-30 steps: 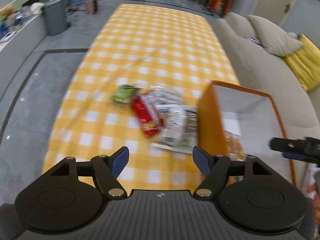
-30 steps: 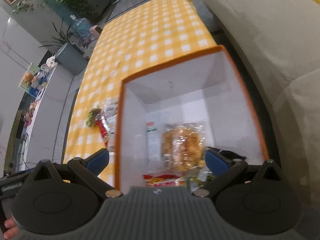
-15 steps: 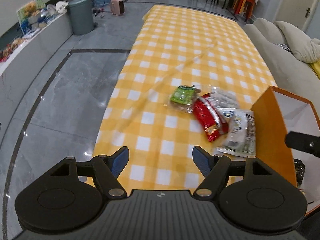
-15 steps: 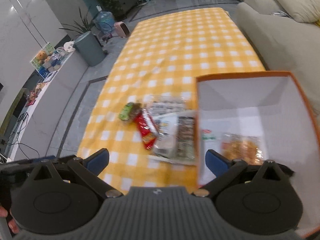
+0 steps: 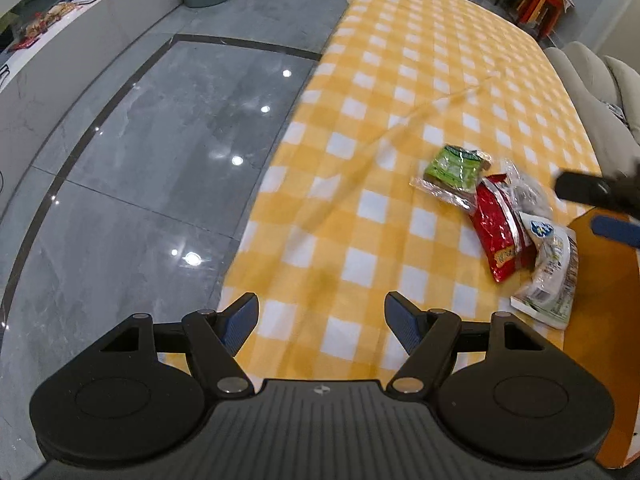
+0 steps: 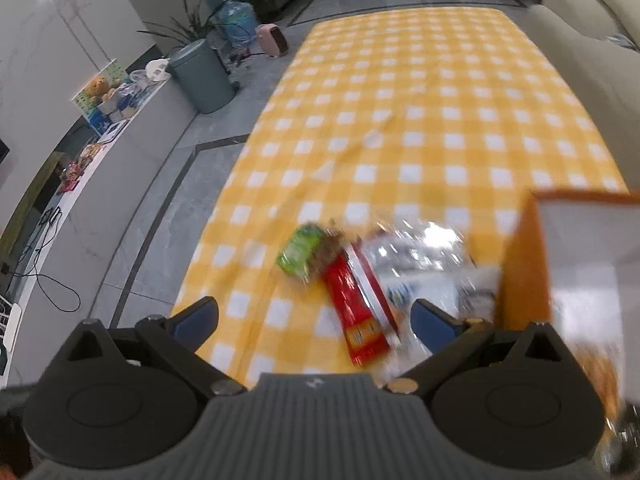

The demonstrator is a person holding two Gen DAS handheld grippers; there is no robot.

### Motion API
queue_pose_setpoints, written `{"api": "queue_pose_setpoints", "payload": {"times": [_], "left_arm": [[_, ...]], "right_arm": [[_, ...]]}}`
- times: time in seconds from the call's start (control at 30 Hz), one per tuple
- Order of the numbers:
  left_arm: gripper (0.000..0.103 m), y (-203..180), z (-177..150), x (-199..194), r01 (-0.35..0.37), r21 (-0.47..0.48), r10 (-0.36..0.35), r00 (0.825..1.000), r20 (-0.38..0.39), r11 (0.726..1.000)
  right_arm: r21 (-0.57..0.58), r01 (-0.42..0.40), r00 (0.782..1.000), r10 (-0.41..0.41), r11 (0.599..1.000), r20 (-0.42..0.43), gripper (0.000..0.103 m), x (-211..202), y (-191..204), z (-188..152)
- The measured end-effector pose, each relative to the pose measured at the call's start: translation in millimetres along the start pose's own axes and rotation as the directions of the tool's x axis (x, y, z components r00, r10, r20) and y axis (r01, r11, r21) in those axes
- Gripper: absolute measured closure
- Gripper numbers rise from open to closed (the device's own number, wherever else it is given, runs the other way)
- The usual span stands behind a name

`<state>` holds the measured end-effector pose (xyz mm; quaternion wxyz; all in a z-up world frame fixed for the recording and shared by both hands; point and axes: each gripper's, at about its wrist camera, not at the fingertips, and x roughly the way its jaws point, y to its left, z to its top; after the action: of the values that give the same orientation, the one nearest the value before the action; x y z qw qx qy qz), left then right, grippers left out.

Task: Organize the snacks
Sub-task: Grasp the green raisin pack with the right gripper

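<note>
Blur smears the clear packets (image 6: 424, 252) at 3 o'clock; orange box (image 6: 520, 264) is cut off. Both tongs, left gripper (image 5: 321, 318) and right gripper (image 6: 314, 322), gape empty over the checked cloth (image 5: 400, 92) beside grey floor (image 5: 160, 140).

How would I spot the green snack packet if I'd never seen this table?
Find the yellow checked tablecloth and the orange box on it. Beside the box lies a snack pile; the green packet sits farthest from the box, next to the red packet.
</note>
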<state>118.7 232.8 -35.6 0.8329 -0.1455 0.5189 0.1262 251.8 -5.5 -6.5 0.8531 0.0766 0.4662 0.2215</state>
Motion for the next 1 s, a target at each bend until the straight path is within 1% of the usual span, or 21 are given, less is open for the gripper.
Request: {"api": "queue_pose_setpoints", "payload": {"times": [0.07, 0.13, 0.23, 0.3, 0.37, 0.47, 0.63, 0.73, 0.8, 0.87, 0.9, 0.93, 0.97, 1.0], "left_arm": [[0.019, 2, 2, -1, 0.006, -0.001, -0.006, 1.000, 0.007, 1.000], [0.019, 4, 6, 1, 0.013, -0.006, -0.013, 1.000, 0.008, 1.000], [0.019, 8, 10, 6, 0.002, -0.013, -0.002, 1.000, -0.001, 1.000], [0.019, 10, 12, 10, -0.011, -0.024, 0.011, 1.000, -0.010, 1.000], [0.019, 13, 14, 15, -0.016, -0.032, 0.015, 1.000, -0.021, 0.999], [0.019, 20, 17, 22, -0.007, -0.058, 0.005, 0.999, -0.043, 0.998], [0.019, 30, 21, 28, 0.003, -0.115, -0.010, 0.998, -0.059, 0.993], [0.019, 34, 21, 29, 0.008, -0.137, -0.017, 0.998, -0.065, 0.991], [0.019, 37, 21, 29, 0.016, -0.153, -0.027, 0.997, -0.070, 0.988], [0.019, 39, 21, 30, 0.020, -0.166, -0.033, 0.997, -0.076, 0.986], [0.019, 40, 21, 30, 0.016, -0.171, -0.030, 0.996, -0.080, 0.985], [0.019, 41, 21, 30, 0.009, -0.174, -0.024, 0.996, -0.083, 0.985], [0.019, 41, 21, 30, 0.000, -0.174, -0.015, 0.996, -0.084, 0.985], [0.019, 41, 21, 29, -0.009, -0.173, -0.005, 0.997, -0.082, 0.985]], "right_arm": [[-0.013, -0.007, 1.000, 0.007, 1.000, -0.026, 0.003, 15, 3, 12], [-0.058, 0.010, 0.998, -0.013, 0.998, -0.054, 0.003, 30, 10, 23], [-0.190, 0.001, 0.995, -0.020, 0.982, -0.098, 0.004, 51, 27, 33], [-0.276, 0.003, 0.992, -0.037, 0.961, -0.120, 0.003, 65, 38, 37], [-0.358, 0.019, 0.992, -0.063, 0.933, -0.112, 0.004, 77, 47, 39], [-0.454, -0.013, 0.990, -0.053, 0.891, -0.133, 0.003, 97, 53, 40], [-0.545, -0.027, 0.981, -0.084, 0.838, -0.176, 0.003, 130, 49, 41], [-0.558, -0.046, 0.972, -0.091, 0.828, -0.215, 0.003, 148, 41, 40], [-0.562, -0.059, 0.972, -0.081, 0.825, -0.220, 0.003, 156, 38, 40], [-0.583, -0.076, 0.971, -0.073, 0.809, -0.228, 0.003, 161, 38, 38], [-0.600, -0.091, 0.966, -0.076, 0.795, -0.247, 0.003, 165, 39, 35], [-0.629, -0.095, 0.963, -0.089, 0.772, -0.256, 0.003, 167, 42, 30], [-0.660, -0.088, 0.964, -0.104, 0.746, -0.246, 0.005, 170, 44, 27], [-0.698, -0.077, 0.965, -0.121, 0.712, -0.231, 0.004, 171, 47, 23]]}}
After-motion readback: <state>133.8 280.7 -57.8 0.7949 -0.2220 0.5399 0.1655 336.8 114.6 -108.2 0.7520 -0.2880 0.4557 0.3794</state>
